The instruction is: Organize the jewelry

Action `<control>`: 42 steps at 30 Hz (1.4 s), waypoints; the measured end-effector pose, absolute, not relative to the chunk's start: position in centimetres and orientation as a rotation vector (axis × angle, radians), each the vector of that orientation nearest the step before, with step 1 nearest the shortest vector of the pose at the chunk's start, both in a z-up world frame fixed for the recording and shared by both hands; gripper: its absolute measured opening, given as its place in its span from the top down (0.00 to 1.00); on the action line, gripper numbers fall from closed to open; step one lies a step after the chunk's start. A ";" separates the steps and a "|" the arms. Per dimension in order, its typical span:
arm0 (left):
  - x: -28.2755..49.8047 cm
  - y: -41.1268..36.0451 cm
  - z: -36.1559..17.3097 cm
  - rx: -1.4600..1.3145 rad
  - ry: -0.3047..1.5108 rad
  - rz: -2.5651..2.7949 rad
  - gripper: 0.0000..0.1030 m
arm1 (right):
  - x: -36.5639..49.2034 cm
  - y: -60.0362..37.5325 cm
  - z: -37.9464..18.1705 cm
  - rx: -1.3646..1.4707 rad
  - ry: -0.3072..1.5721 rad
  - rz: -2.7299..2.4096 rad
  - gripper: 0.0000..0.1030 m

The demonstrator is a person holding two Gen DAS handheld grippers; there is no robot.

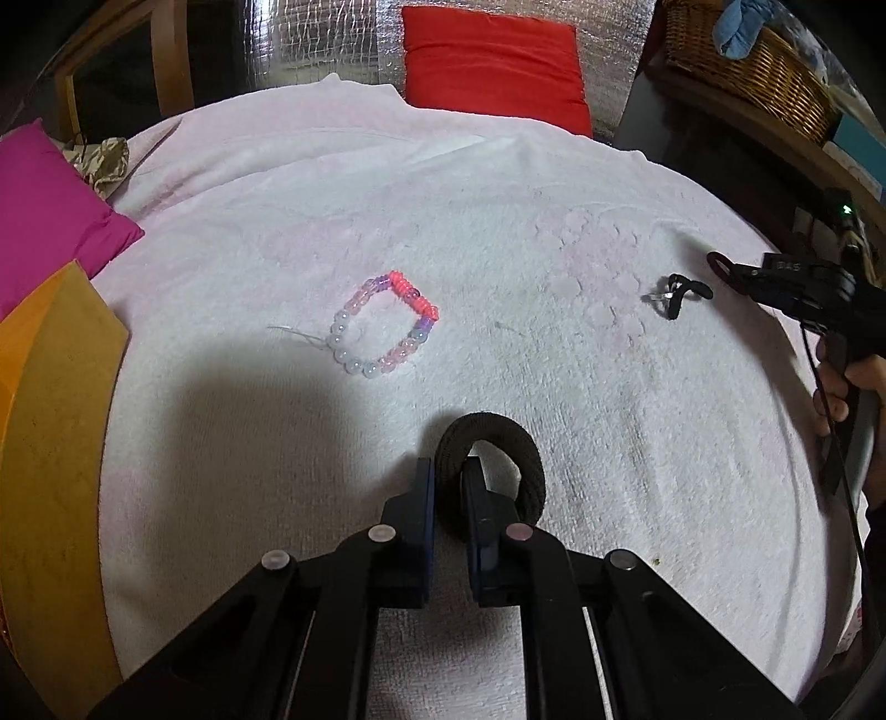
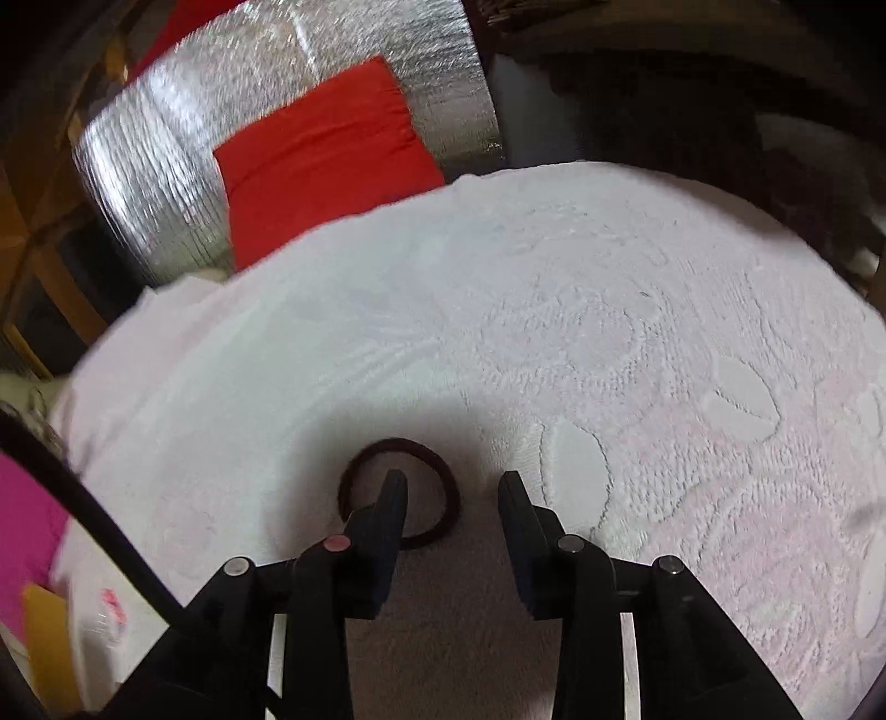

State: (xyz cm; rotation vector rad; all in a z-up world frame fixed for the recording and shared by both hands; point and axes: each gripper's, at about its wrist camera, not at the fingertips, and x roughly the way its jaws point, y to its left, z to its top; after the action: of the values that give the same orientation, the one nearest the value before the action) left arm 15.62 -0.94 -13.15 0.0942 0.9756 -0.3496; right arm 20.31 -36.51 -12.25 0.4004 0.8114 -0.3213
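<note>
In the left wrist view my left gripper (image 1: 447, 471) is shut on a thick black hair tie (image 1: 512, 448), just above the white towel (image 1: 498, 221). A pink, purple and clear bead bracelet (image 1: 382, 327) lies ahead on the towel. A small black and silver piece (image 1: 673, 296) lies to the right, near my right gripper (image 1: 720, 266), which also shows there. In the right wrist view my right gripper (image 2: 453, 490) is open over a thin dark red hair tie (image 2: 443, 487) lying on the towel (image 2: 609, 332); its left finger (image 2: 393, 498) sits inside the loop.
A magenta cushion (image 1: 50, 205) and an orange box (image 1: 50, 421) sit at the left. A red cushion (image 1: 493, 61) and silver foil sheet (image 1: 321, 39) lie beyond the towel. A wicker basket (image 1: 747, 72) stands at the back right.
</note>
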 end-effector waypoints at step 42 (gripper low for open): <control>14.5 -1.8 -13.1 0.173 0.962 -0.334 0.76 | 7.4 -28.2 -12.0 0.517 1.035 -0.033 0.79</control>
State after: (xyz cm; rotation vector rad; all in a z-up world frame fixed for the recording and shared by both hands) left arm 14.48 -1.80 -13.06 0.1727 0.9619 -0.3344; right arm 7.42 -28.24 -12.00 0.5165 1.0346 -0.0326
